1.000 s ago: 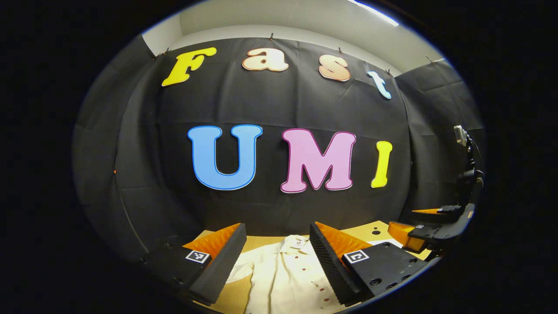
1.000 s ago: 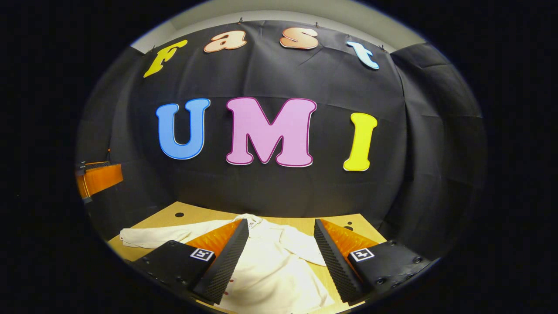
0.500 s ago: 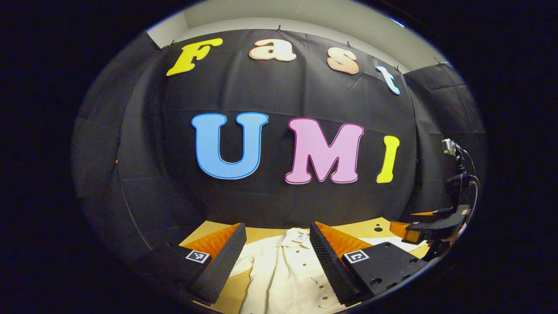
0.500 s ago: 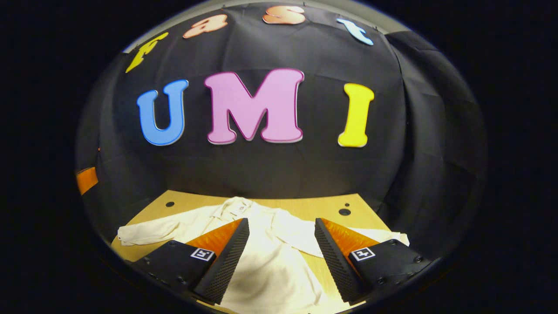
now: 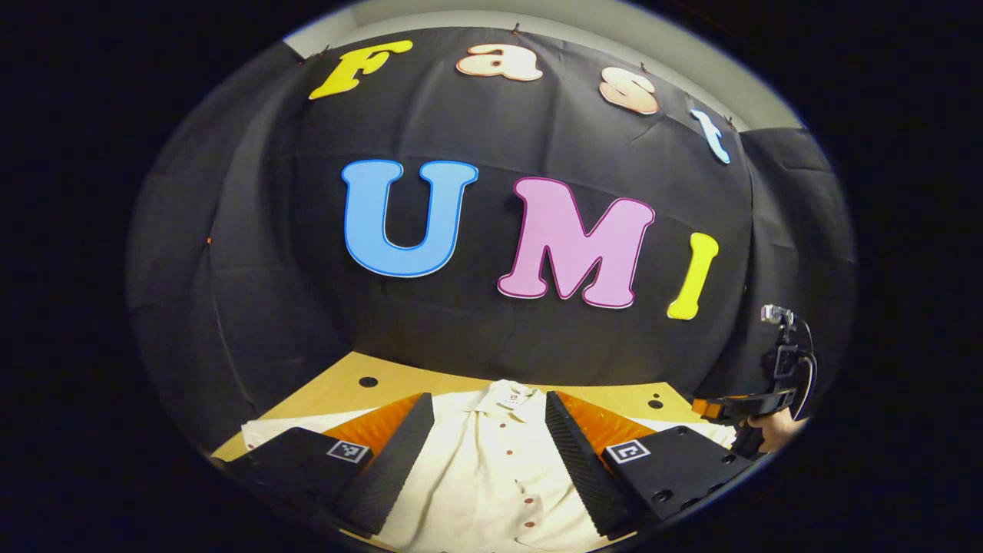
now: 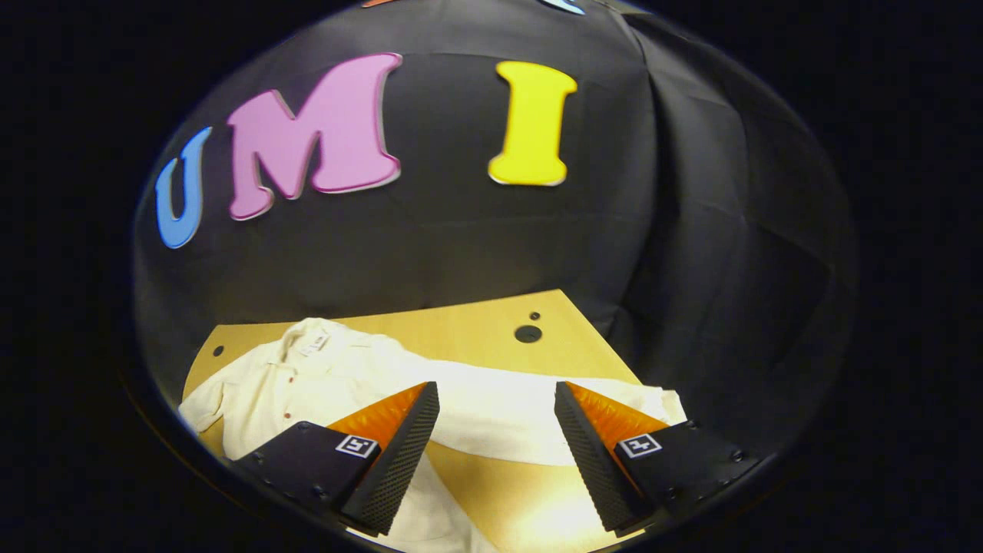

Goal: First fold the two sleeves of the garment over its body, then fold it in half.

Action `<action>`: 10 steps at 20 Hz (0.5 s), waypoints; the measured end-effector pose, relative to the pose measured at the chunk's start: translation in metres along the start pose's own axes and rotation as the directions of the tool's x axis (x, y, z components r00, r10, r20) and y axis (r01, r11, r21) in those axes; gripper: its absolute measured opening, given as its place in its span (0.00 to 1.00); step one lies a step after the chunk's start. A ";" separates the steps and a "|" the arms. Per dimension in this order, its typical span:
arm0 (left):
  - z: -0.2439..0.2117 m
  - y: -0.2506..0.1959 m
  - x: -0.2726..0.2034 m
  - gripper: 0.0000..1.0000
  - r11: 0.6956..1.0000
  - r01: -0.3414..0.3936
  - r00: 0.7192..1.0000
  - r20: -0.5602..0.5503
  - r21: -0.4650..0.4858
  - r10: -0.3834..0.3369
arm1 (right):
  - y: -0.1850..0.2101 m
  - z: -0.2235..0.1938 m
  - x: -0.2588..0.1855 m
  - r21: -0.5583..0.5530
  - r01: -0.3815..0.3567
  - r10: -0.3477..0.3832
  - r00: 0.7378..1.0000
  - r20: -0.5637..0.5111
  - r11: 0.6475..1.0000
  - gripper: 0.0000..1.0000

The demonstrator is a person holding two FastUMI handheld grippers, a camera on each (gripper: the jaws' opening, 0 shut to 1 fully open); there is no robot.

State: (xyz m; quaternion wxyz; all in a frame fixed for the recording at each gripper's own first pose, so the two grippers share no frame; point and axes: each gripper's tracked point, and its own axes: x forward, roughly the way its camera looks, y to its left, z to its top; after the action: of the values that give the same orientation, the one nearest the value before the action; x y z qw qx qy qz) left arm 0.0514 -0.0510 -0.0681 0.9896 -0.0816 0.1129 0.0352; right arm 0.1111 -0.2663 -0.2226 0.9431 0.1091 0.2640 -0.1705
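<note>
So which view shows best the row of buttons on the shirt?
The left gripper view: the buttons run down the shirt between the open left claw. The right gripper view shows the shirt sideways, with few buttons visible.

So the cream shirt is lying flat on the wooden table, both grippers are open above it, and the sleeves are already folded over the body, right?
Not quite. The shirt does lie flat on the wooden table, with the left gripper and right gripper open above it, but the sleeves are not folded yet. The right gripper view shows one sleeve stretched straight out across the table, away from the body.
</note>
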 end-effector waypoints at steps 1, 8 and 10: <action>-0.005 -0.006 0.001 0.96 1.000 -0.005 1.000 -0.008 -0.007 0.005 | -0.027 -0.006 0.015 0.002 0.041 -0.041 0.999 -0.021 0.999 0.97; -0.029 -0.042 0.004 0.96 0.999 -0.037 0.996 -0.077 -0.033 0.034 | -0.175 -0.062 0.075 0.066 0.281 -0.261 0.940 -0.219 0.957 0.98; -0.034 -0.053 0.004 0.96 0.999 -0.039 0.995 -0.090 -0.035 0.036 | -0.203 -0.076 0.082 0.092 0.322 -0.289 0.921 -0.263 0.942 0.98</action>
State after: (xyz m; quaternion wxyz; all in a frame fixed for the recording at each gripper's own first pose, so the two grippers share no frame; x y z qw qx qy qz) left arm 0.0522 -0.1083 -0.0936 0.9811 -0.0991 0.1578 0.0521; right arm 0.0650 -0.4523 -0.3538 0.8555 0.1494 0.3803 -0.3181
